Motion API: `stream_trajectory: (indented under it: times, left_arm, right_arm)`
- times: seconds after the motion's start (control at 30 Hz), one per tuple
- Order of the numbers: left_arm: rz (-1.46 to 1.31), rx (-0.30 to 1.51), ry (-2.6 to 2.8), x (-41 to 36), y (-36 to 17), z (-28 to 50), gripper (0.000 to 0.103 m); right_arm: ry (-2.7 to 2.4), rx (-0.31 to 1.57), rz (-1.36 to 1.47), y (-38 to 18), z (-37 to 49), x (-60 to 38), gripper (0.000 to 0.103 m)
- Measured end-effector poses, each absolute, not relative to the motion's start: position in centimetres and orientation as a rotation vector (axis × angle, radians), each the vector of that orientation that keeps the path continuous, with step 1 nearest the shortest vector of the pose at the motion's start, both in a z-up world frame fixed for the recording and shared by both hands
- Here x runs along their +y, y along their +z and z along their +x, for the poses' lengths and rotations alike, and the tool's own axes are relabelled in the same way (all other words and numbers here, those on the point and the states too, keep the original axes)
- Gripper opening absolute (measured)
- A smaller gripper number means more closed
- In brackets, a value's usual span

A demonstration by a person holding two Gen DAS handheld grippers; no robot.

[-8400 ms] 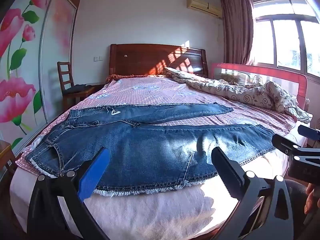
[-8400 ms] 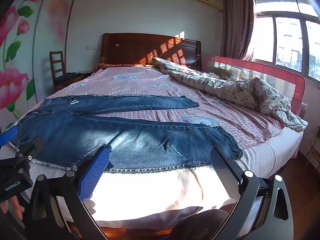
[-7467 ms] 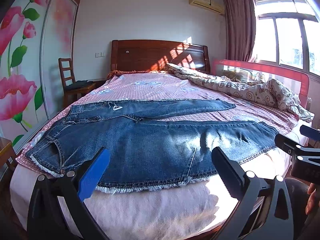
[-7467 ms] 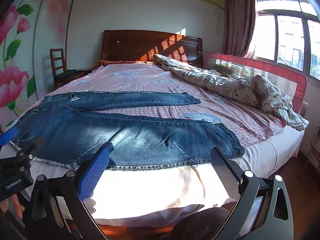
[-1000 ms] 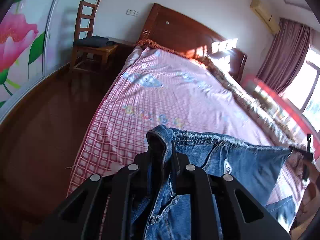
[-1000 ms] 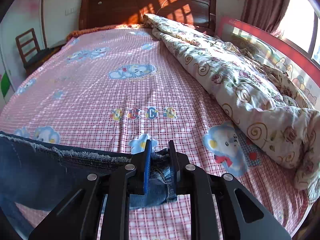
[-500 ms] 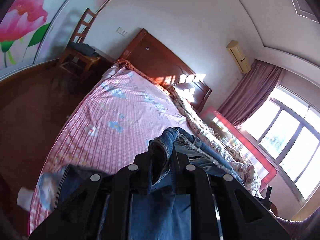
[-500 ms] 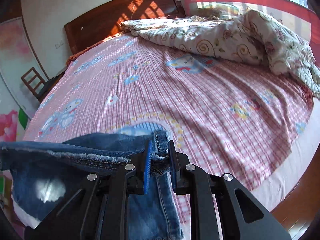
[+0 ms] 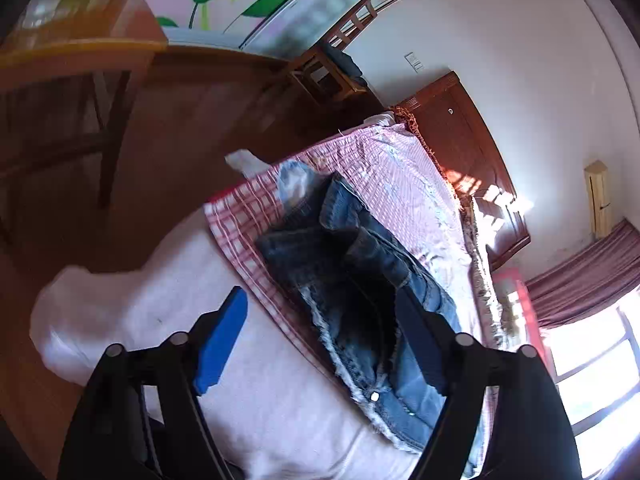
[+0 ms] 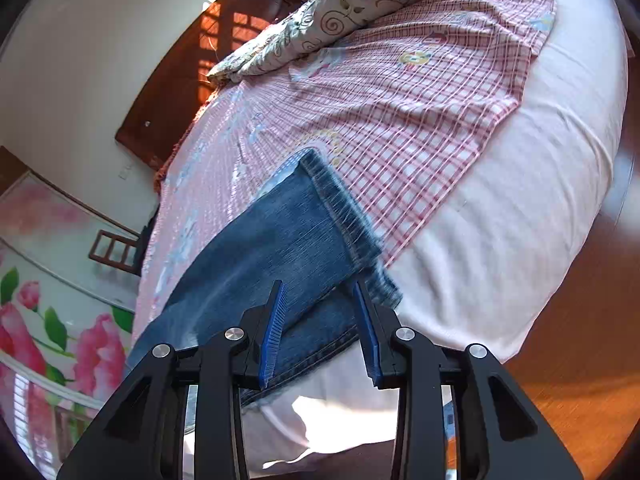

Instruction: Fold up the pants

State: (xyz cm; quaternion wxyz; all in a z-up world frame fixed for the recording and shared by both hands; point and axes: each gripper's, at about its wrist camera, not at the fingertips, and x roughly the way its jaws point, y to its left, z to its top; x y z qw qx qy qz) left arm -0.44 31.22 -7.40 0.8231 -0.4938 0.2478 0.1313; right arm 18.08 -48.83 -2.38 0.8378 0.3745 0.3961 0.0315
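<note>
Blue jeans lie on the bed with one leg folded over the other. In the left wrist view their waist end (image 9: pixel 360 264) rests near the bed's corner, frayed edge toward me. My left gripper (image 9: pixel 320 320) hovers just above it. Its jaws are opening wide and no cloth is pressed between them. In the right wrist view the stacked leg hems (image 10: pixel 336 216) lie on the plaid sheet. My right gripper (image 10: pixel 320 320) is at the near edge of the legs. Its jaws are opening with denim between the blue pads (image 10: pixel 274 332), and the pads do not clamp it.
The pink plaid sheet (image 10: pixel 420 120) covers a white mattress (image 10: pixel 520 220). A crumpled patterned quilt (image 10: pixel 360 4) lies along the far side by the wooden headboard (image 9: pixel 472 140). A chair (image 9: pixel 332 68) and a wooden table (image 9: pixel 80 48) stand on the floor by the flowered wardrobe.
Both grippers were shut on the jeans a second ago and swept them back toward the near edge while rolling. Both have now let go, and the denim lies on the bed.
</note>
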Motion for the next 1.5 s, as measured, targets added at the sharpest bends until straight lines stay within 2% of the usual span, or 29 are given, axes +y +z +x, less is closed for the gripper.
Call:
stream_trajectory:
  times: [0.07,0.2,0.4,0.47,0.53,0.57,0.6,0.63,0.7,0.8,0.97,1.13,1.17,1.23,1.27,1.3,1.37,1.5]
  left_arm:
    - [-1.129,0.513,0.231,30.5,-7.9,0.2,0.080]
    - [-1.275,0.439,0.179,29.8,-8.6,2.1,0.089]
    - [-1.345,0.404,0.133,28.4,-8.5,6.0,0.089]
    - [-1.386,0.409,0.147,28.7,-9.0,7.8,0.086]
    - [-1.378,0.424,0.163,28.9,-9.1,9.7,0.058]
    - [-1.342,0.441,0.193,29.0,-8.7,10.5,0.033]
    - [-1.319,0.425,0.202,29.2,-7.9,10.9,0.019]
    - [-1.292,0.379,0.167,29.3,-6.6,11.3,0.014]
    - [-1.158,0.267,0.055,28.6,-2.8,11.3,0.010]
    - [-0.930,0.216,-0.010,27.8,-0.8,10.0,0.010]
    - [-1.038,0.542,0.252,31.8,-10.4,8.8,0.010]
    - [-1.063,0.523,0.265,31.2,-10.9,8.7,0.010]
    - [-1.061,0.527,0.275,31.2,-10.6,9.1,0.010]
    - [-1.014,0.531,0.286,30.7,-9.6,9.7,0.010]
    - [-0.998,0.526,0.282,30.6,-9.2,10.1,0.012]
    - [-0.994,0.524,0.275,30.7,-8.9,10.3,0.022]
    - [-1.009,0.532,0.275,31.3,-9.1,10.6,0.032]
    - [-1.011,0.547,0.282,31.9,-9.3,10.2,0.037]
  right_arm:
    - [0.117,0.847,0.831,-2.5,17.5,-47.0,0.034]
    - [0.190,0.886,0.847,-2.8,16.9,-43.4,0.034]
    - [0.245,0.942,0.821,-3.2,16.9,-39.9,0.034]
    - [0.249,0.940,0.827,-3.2,16.7,-39.4,0.034]
    - [0.257,0.944,0.839,-3.3,16.7,-39.0,0.034]
    - [0.254,0.946,0.839,-3.3,16.7,-38.9,0.034]
    - [0.248,0.948,0.838,-3.2,16.5,-38.9,0.034]
    - [0.247,0.945,0.842,-3.1,16.3,-39.1,0.034]
    - [0.244,0.930,0.835,-2.9,15.9,-39.7,0.034]
    - [0.228,0.924,0.837,-3.2,15.4,-40.7,0.034]
    - [0.187,0.949,0.884,-4.6,15.1,-41.8,0.034]
    - [0.197,0.911,0.933,-3.8,15.6,-43.2,0.034]
    - [0.195,0.899,0.958,-3.7,15.8,-43.7,0.036]
    - [0.164,0.874,1.013,-3.6,16.2,-44.8,0.050]
    - [0.160,0.855,1.047,-3.6,16.4,-45.3,0.050]
    - [0.158,0.834,1.081,-3.7,16.6,-46.0,0.050]
    - [0.104,0.814,1.108,-3.8,17.0,-47.2,0.050]
    - [0.050,0.791,1.186,-4.5,18.1,-48.6,0.050]
